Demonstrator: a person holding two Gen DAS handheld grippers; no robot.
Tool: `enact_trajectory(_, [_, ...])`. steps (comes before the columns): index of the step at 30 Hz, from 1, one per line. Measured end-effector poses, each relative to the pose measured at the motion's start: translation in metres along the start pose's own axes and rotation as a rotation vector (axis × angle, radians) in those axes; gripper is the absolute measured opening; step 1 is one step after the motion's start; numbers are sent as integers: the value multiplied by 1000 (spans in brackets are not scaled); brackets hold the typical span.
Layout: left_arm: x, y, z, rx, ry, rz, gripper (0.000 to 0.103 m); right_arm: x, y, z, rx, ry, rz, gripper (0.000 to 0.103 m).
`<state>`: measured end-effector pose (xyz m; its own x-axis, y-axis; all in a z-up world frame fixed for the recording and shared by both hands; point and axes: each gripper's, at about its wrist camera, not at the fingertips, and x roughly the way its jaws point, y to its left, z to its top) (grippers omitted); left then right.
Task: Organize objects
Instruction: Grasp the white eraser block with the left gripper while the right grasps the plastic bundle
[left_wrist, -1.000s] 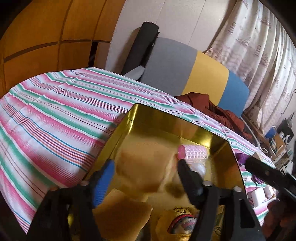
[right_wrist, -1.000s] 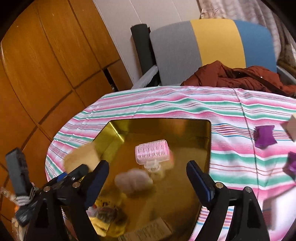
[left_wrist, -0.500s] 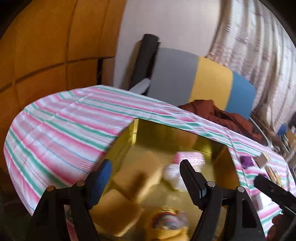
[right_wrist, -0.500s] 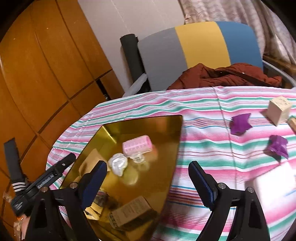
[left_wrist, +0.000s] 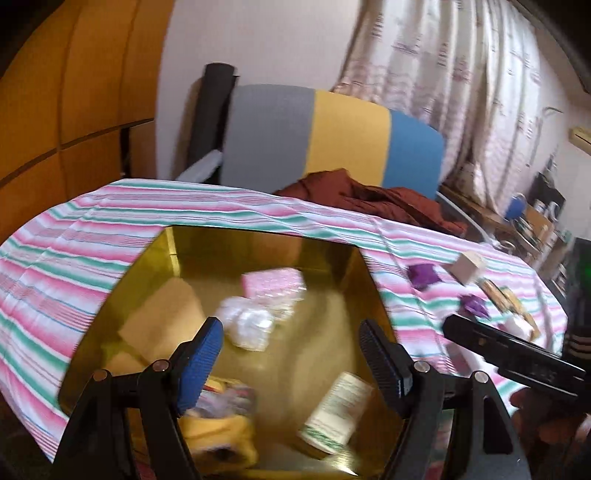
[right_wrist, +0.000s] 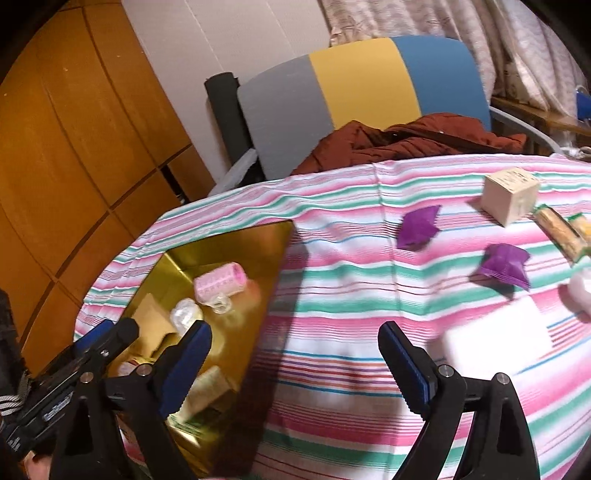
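I've swung my right claw (right_wrist: 293, 365) off the tin (right_wrist: 236, 242), jaws just widened, nothing between; left claw (left_wrist: 290, 360) gapes empty. Next, straddle the nearest purple packet (right_wrist: 503, 265) squarely.

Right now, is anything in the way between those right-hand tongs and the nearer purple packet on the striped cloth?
Nothing visible blocks it. The right tongs are open and empty above bare striped cloth, and the nearer purple packet lies ahead to their right. A white block sits just short of it, slightly to the side.
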<state>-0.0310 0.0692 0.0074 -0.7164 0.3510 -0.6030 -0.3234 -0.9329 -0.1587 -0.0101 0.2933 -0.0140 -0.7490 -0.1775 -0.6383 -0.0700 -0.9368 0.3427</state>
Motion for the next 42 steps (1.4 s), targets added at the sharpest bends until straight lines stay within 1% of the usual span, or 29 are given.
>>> enact_trajectory(4, [-5,-25,-6,57,-5,-85,77,-6,-24,-5,19,6,-45,92])
enact_trajectory(8, [-6,-46,-15,111,5,-154,78,-14,-49,-10,34,9,-93,92])
enact_trajectory(12, [-8,-64,-22,137,13,-211,78,-24,-76,-16,50,16,-145,92])
enact_trajectory(15, [-9,-79,-30,151,34,-264,79,-33,-100,-20,74,14,-189,92])
enact_trajectory(18, [-8,-97,-39,180,64,-294,80,-41,-126,-23,95,7,-228,92])
enact_trajectory(21, [-8,-113,-46,213,83,-306,80,-51,-144,-21,81,-31,-266,92])
enact_trajectory(25, [-5,-126,-50,228,115,-330,80,-64,-173,-3,43,-102,-354,92])
enact_trajectory(27, [-1,-134,-52,239,134,-335,80,-63,-186,6,23,-103,-373,92])
enact_trajectory(29, [1,-141,-54,254,147,-331,80,-55,-201,15,-7,-80,-398,89])
enact_trajectory(31, [3,-145,-54,267,152,-329,80,-47,-213,19,-19,-59,-425,81])
enact_trajectory(33, [4,-150,-55,276,158,-329,80,-44,-224,21,-32,-53,-438,79])
enact_trajectory(36, [8,-155,-54,279,172,-330,80,-37,-233,24,-58,-36,-413,75])
enact_trajectory(38, [12,-158,-53,280,183,-326,80,-32,-240,22,-44,-18,-415,71])
enact_trajectory(39, [15,-159,-52,280,189,-325,80,-31,-242,21,-32,-14,-413,66])
enact_trajectory(40, [18,-161,-51,282,196,-327,80,-29,-245,20,-13,-8,-405,59])
enact_trajectory(42, [25,-165,-48,291,209,-320,80,-27,-251,17,28,-3,-392,52])
